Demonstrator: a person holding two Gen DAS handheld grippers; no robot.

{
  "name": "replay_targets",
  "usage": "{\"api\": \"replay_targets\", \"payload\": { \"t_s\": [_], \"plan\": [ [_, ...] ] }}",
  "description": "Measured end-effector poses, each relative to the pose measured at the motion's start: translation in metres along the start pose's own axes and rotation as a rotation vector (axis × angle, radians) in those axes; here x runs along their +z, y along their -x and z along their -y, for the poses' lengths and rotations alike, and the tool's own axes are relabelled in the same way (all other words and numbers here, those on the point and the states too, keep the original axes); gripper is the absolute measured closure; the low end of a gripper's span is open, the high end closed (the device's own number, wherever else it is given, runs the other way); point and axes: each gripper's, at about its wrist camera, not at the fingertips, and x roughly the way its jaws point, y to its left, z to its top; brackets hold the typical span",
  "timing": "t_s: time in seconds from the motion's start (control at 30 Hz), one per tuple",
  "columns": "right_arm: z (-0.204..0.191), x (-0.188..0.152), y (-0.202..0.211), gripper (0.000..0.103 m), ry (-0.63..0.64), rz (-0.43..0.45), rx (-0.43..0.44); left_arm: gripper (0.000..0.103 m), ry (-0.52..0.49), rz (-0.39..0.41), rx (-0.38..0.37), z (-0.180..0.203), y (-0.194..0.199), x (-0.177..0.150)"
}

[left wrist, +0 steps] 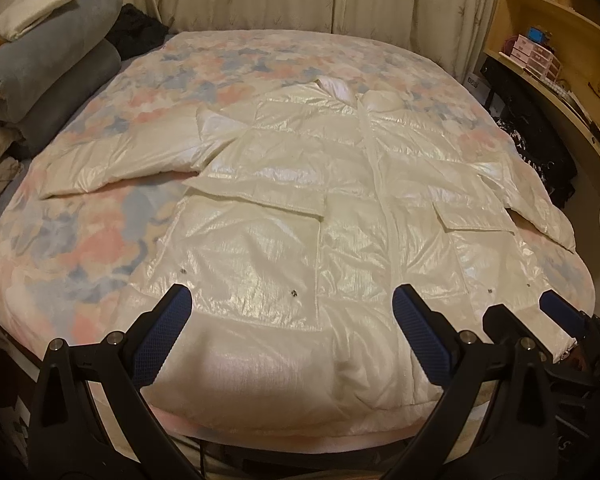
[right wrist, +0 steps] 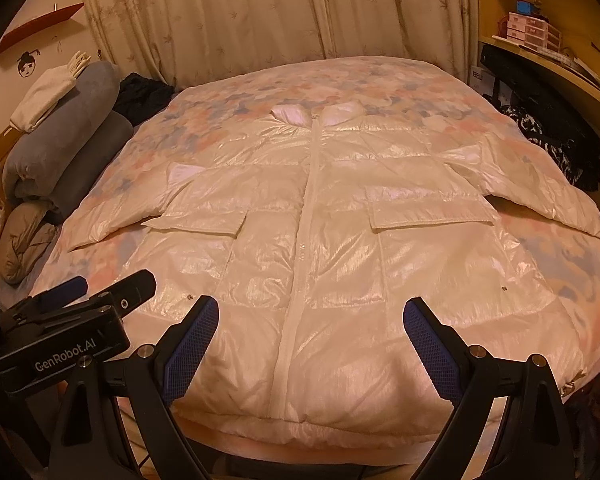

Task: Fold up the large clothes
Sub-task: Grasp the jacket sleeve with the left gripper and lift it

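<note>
While both wide open: L claw (left wrist: 290,308) & R claw (right wrist: 311,322) just above jacket (right wrist: 312,240) hem.

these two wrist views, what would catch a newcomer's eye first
A big shiny white puffer jacket lies spread front-up across the middle of the bed, sleeves out to both sides, on a pink and blue floral quilt. Both grippers, left and right, hover wide open over its hem. Rolled grey blankets are stacked at the left.
</note>
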Motion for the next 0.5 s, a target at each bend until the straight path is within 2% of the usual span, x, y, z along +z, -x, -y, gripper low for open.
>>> {"api": "replay_targets", "payload": {
  "t_s": [0.27, 0.5],
  "plan": [
    [-0.004, 0.011, -0.001, 0.008, 0.014, 0.010, 0.003, 0.003, 0.013, -0.009, -0.072, -0.011, -0.002, 0.011],
    [-0.029, 0.035, -0.006, 0.008, 0.080, 0.033, 0.006, 0.003, 0.070, 0.083, -0.006, -0.048, 0.006, 0.040]
  ]
}}
